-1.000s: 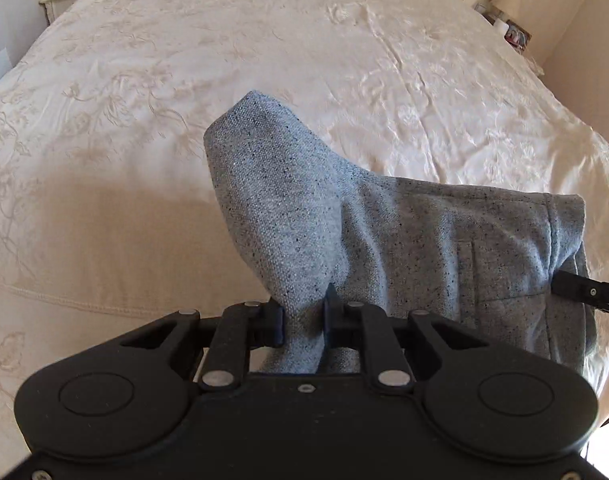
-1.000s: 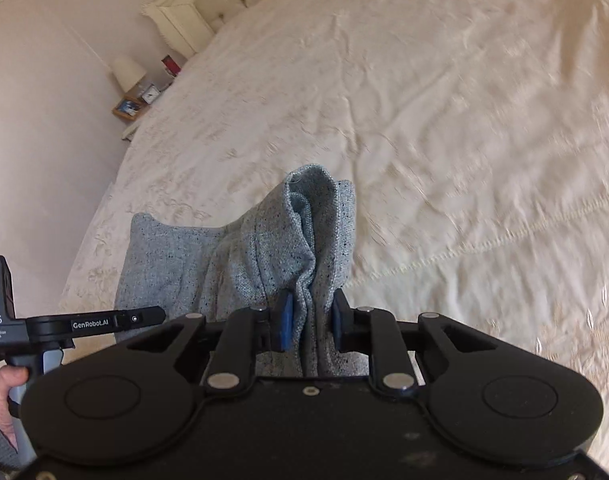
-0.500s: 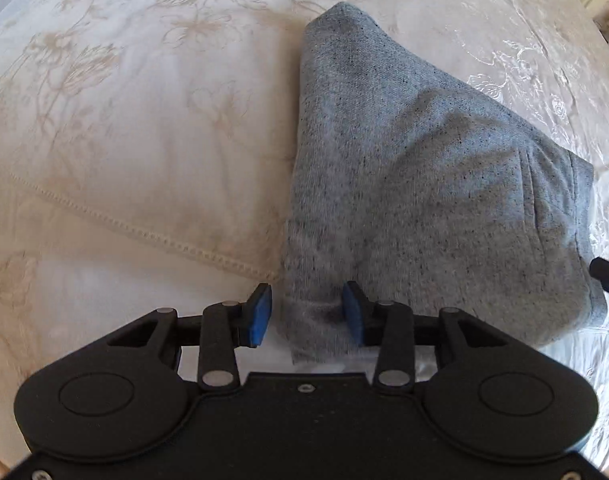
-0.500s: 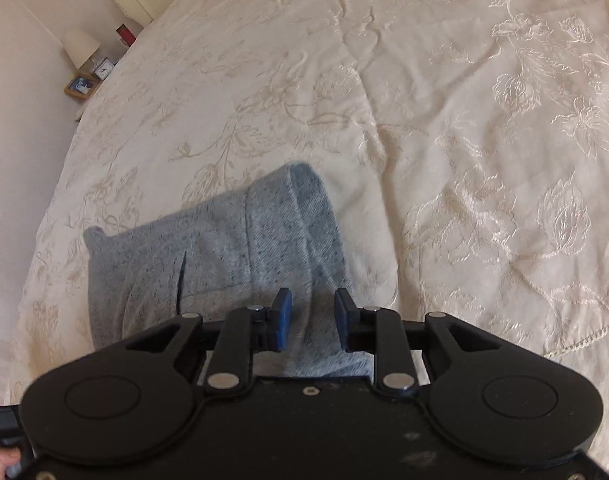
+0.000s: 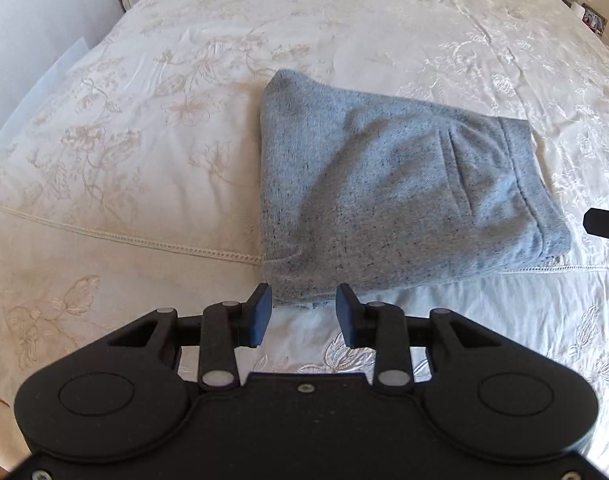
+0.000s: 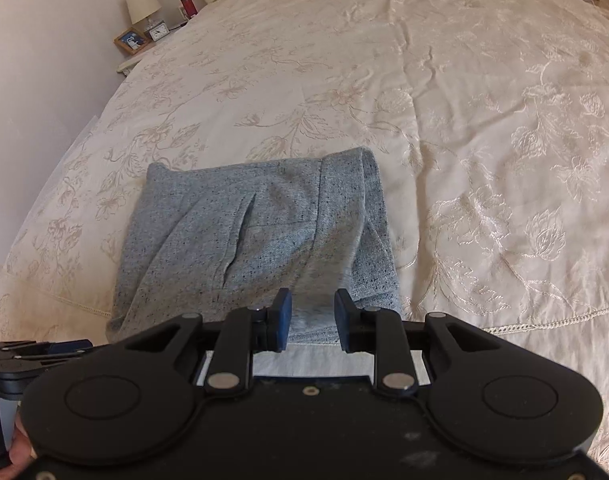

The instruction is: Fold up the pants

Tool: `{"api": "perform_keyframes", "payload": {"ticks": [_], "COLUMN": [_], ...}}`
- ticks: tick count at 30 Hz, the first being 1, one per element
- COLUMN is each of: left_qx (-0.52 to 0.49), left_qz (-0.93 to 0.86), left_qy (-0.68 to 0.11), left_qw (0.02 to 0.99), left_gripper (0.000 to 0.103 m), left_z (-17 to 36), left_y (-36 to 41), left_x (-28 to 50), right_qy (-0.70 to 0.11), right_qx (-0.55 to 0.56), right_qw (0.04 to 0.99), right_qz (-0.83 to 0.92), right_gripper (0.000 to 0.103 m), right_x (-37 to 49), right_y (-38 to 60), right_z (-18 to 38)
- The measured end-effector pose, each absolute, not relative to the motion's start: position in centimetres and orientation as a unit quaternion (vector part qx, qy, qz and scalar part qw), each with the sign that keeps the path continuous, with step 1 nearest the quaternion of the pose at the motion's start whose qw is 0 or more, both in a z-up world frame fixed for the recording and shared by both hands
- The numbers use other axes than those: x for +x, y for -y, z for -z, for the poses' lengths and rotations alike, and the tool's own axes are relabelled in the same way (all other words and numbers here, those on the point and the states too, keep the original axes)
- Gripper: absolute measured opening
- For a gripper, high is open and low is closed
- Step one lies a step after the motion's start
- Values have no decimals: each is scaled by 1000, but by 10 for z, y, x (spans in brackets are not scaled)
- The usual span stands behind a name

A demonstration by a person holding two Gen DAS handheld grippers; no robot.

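The grey speckled pants lie folded into a compact bundle on the cream embroidered bedspread, waistband and pocket on the right. My left gripper hovers at the bundle's near left corner. Its jaws are closing, and the pads do not press the cloth. In the right wrist view the pants lie just ahead of my right gripper, which is open over the near edge by the waistband, pads apart from the fabric. A tip of the right gripper shows beside the waistband.
The bedspread stretches far ahead and to the right. A nightstand with a lamp, a clock and a photo frame stands at the far left by the wall. The left gripper's side and a hand sit at the lower left.
Both grippers let go of the lifted pants and drew back. The bundle now rests flat on the bed, and both sets of jaws stand apart.
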State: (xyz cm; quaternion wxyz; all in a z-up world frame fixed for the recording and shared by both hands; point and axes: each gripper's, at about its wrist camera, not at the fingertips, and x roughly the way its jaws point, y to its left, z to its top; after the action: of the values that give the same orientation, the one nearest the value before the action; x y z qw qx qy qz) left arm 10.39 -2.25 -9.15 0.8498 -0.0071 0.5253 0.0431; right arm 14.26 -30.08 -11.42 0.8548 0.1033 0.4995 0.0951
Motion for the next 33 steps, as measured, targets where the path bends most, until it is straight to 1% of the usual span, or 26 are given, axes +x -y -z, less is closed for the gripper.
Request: {"api": "perform_keyframes", "payload": {"ticks": [3, 7, 15, 22, 33], "left_qx": [17, 42, -1, -11, -20], "left_qz": [-59, -72, -51, -50, -65], "left_qy": [-502, -480, -494, -491, -489], "left_qw": [863, 873, 868, 869, 870], "left_gripper": [43, 45, 45, 46, 46], "left_z": [69, 49, 20, 8, 5], "left_y": [39, 59, 86, 102, 102], "left_x": [97, 91, 77, 64, 52], "right_qy": [-484, -466, -445, -443, -432], "right_qx": [91, 74, 78, 80, 66], "right_qw": [865, 876, 886, 886, 891], "right_qz": [-98, -101, -105, -109, -125], "right_gripper": [27, 27, 27, 27, 27], "right_x": [129, 113, 81, 61, 45], "right_y": [300, 300, 303, 309, 310], "right_z": [94, 68, 30, 17, 9]}}
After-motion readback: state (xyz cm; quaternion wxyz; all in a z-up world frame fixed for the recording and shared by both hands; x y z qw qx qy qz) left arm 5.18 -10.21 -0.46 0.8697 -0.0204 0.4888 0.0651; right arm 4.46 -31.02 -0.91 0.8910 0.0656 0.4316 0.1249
